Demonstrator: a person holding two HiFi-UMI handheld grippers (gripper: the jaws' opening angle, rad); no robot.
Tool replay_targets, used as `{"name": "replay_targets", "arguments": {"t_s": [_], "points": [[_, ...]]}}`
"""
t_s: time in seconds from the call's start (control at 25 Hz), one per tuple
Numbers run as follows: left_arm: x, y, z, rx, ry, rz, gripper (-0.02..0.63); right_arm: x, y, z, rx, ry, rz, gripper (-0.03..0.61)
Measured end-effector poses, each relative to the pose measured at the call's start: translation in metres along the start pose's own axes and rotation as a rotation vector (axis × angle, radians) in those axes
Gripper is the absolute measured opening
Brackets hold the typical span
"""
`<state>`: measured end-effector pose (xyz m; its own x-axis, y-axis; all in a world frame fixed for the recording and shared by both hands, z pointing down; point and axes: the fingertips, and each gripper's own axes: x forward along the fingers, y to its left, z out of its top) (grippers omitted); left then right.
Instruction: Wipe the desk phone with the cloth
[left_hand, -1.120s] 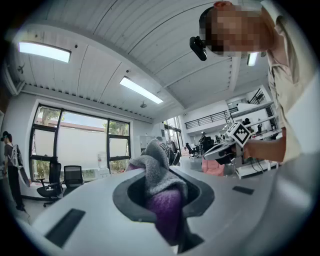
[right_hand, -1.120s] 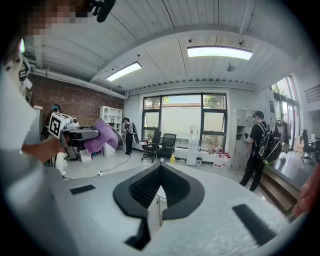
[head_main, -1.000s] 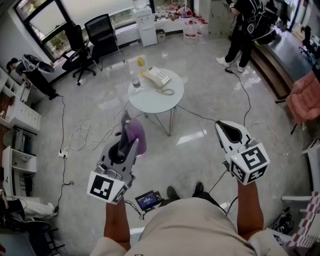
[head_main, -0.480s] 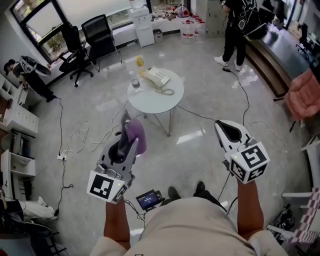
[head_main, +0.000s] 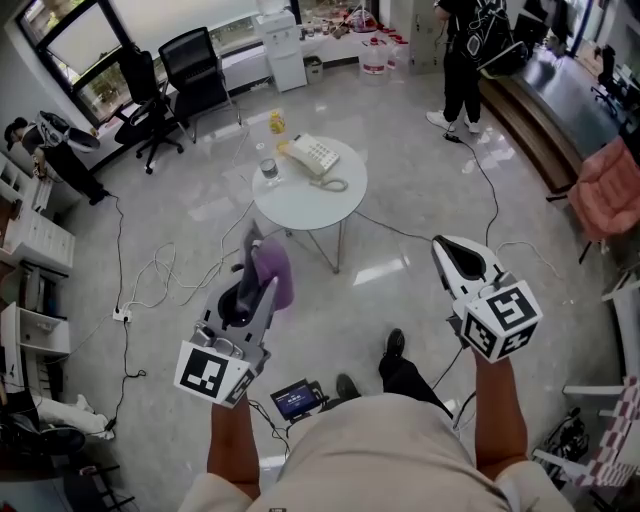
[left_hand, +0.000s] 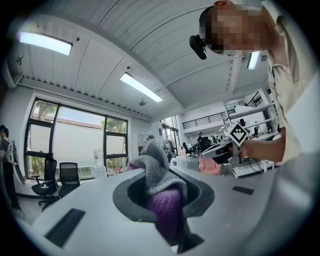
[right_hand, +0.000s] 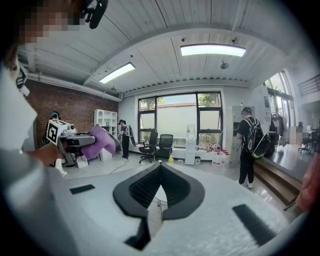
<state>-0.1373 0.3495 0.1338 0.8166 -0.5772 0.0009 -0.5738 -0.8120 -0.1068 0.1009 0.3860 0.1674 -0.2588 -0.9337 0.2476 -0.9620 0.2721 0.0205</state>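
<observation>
A white desk phone (head_main: 314, 155) with a coiled cord lies on a small round white table (head_main: 320, 205) a few steps ahead of me. My left gripper (head_main: 255, 262) is held at waist height, well short of the table, shut on a purple and grey cloth (head_main: 272, 272) that bunches between its jaws (left_hand: 165, 200). My right gripper (head_main: 453, 256) is held level on the other side, shut with nothing between its jaws (right_hand: 159, 186). In the right gripper view the left gripper and the cloth (right_hand: 97, 141) show at the left.
A clear bottle (head_main: 268, 169) and a yellow object (head_main: 277, 123) stand by the phone. Cables (head_main: 160, 275) trail over the glossy floor. Black office chairs (head_main: 195, 70) stand at the back left, a person (head_main: 470, 60) at the back right, another person (head_main: 50, 140) at the left.
Both grippers hold their places. The view has shifted slightly toward the table, and my right foot has stepped forward.
</observation>
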Motion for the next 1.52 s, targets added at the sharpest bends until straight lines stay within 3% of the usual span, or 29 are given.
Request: {"name": "replay_targets", "arguments": {"t_s": [0.36, 0.92, 1.32, 1.52], "points": [[0.042, 0.018, -0.014, 0.013, 0.053, 0.084, 0.066, 0.06, -0.049, -0.006, 0.019, -0.015, 0.084, -0.006], [0.179, 0.055, -0.02, -0.005, 0.102, 0.22, 0.066, 0.172, -0.155, 0.009, 0.014, 0.005, 0.256, -0.006], [0.256, 0.054, -0.015, 0.012, 0.134, 0.224, 0.066, 0.201, -0.225, 0.012, 0.059, -0.031, 0.286, -0.006], [0.276, 0.065, -0.014, 0.023, 0.132, 0.223, 0.066, 0.217, -0.236, 0.01, 0.064, -0.019, 0.286, -0.006]]}}
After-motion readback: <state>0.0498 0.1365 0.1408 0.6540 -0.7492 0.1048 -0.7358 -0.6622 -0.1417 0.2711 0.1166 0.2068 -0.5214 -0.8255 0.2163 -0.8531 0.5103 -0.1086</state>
